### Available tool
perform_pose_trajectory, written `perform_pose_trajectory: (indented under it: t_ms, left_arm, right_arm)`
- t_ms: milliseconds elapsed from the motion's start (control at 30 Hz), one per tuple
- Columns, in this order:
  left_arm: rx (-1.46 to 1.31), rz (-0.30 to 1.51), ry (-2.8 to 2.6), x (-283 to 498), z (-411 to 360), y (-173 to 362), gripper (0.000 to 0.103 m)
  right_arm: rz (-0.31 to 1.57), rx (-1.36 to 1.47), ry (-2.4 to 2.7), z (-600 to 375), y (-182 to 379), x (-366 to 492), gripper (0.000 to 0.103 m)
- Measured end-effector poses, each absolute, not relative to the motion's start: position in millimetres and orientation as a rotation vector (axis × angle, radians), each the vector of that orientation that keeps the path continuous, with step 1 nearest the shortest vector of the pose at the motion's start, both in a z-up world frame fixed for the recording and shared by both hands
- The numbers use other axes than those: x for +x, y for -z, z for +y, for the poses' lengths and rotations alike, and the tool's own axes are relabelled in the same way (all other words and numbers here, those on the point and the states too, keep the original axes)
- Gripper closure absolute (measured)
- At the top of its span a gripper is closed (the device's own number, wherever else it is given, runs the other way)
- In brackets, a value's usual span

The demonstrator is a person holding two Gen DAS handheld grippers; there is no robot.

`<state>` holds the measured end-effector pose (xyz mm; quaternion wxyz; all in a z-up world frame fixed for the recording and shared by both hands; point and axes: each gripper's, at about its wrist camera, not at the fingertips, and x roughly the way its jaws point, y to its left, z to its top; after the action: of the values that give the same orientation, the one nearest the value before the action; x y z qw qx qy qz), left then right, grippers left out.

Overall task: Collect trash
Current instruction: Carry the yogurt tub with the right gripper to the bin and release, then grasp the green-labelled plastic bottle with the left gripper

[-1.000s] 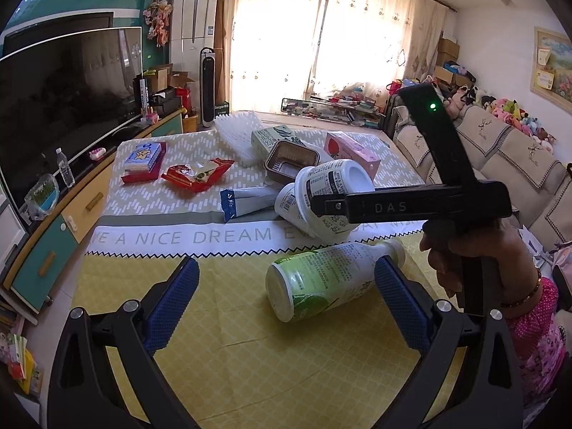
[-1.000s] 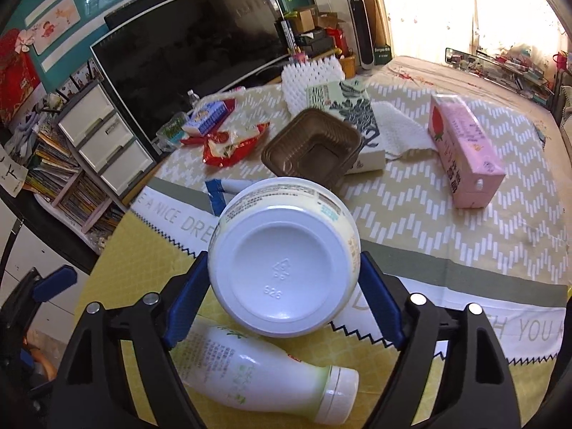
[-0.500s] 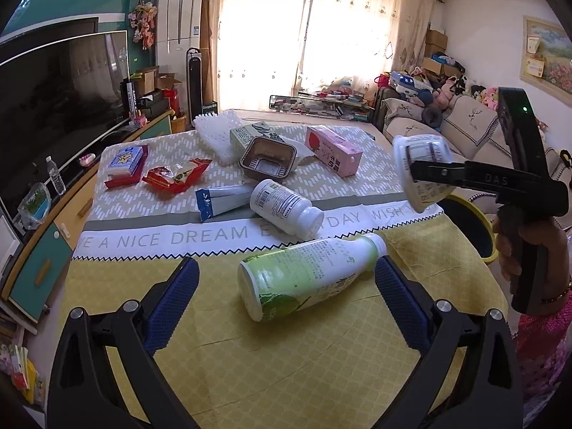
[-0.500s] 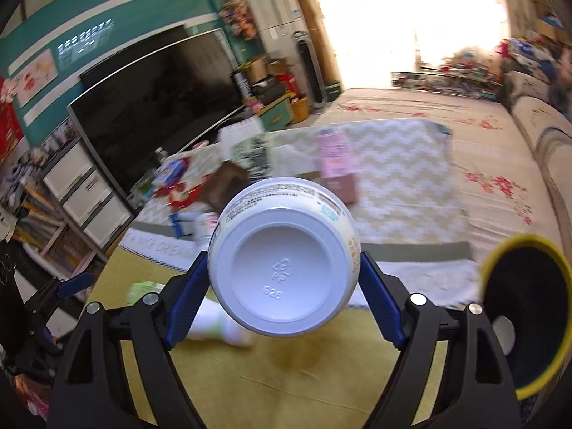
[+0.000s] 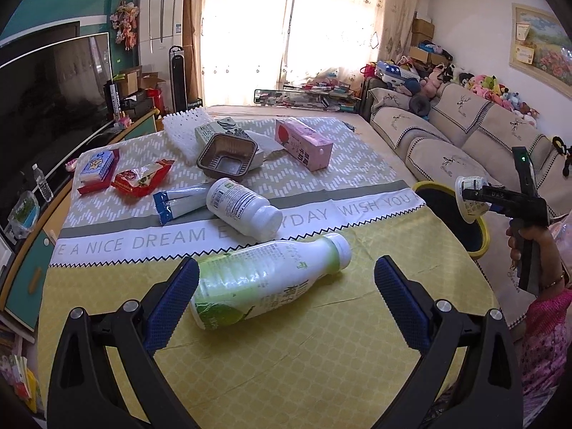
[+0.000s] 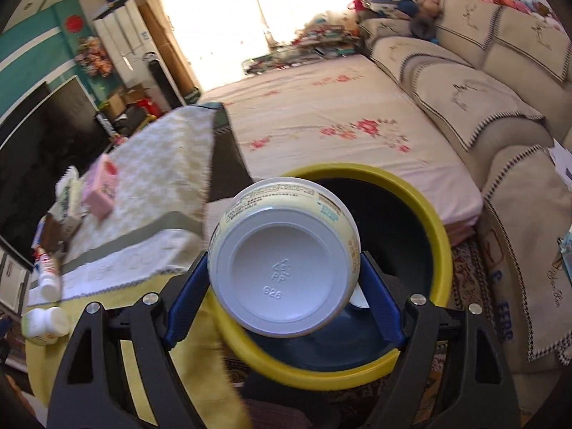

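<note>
My right gripper (image 6: 284,307) is shut on a white plastic cup (image 6: 286,261), held bottom toward the camera over the yellow-rimmed bin (image 6: 438,236). In the left wrist view the cup (image 5: 471,203) hangs above the bin (image 5: 481,230) at the table's right edge. My left gripper (image 5: 286,293) is open, its blue pads on either side of a green-and-white bottle (image 5: 271,284) lying on the yellow cloth. A white pill bottle (image 5: 245,206) lies on its side behind it.
Further back lie a blue-ended tube (image 5: 180,202), a red snack wrapper (image 5: 141,177), a brown tray (image 5: 227,157), a pink carton (image 5: 304,143) and a blue-red box (image 5: 96,168). A sofa (image 5: 464,136) stands right, a TV (image 5: 50,89) left.
My right gripper has carried the cup from above the table's middle rightward to over the bin. My left gripper has moved closer to the green bottle.
</note>
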<state>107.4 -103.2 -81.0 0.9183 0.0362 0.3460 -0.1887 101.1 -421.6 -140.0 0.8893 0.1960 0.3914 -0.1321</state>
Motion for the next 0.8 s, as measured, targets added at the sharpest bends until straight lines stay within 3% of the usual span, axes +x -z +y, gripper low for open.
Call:
perform_pose_trajectory:
  t_ms: [333,800]
  left_arm:
    - [0.102,0.716,0.384,105.4,-115.9,77.8,0.006]
    - [0.169,0.713,0.431,111.9,-105.1,87.7,0.006]
  right_arm:
    - [0.886,0.475,0.286,-447.9,176.4,111.9,0.020]
    - [0.833,0.409,0.214,-414.8,143.2,106.4,0.018]
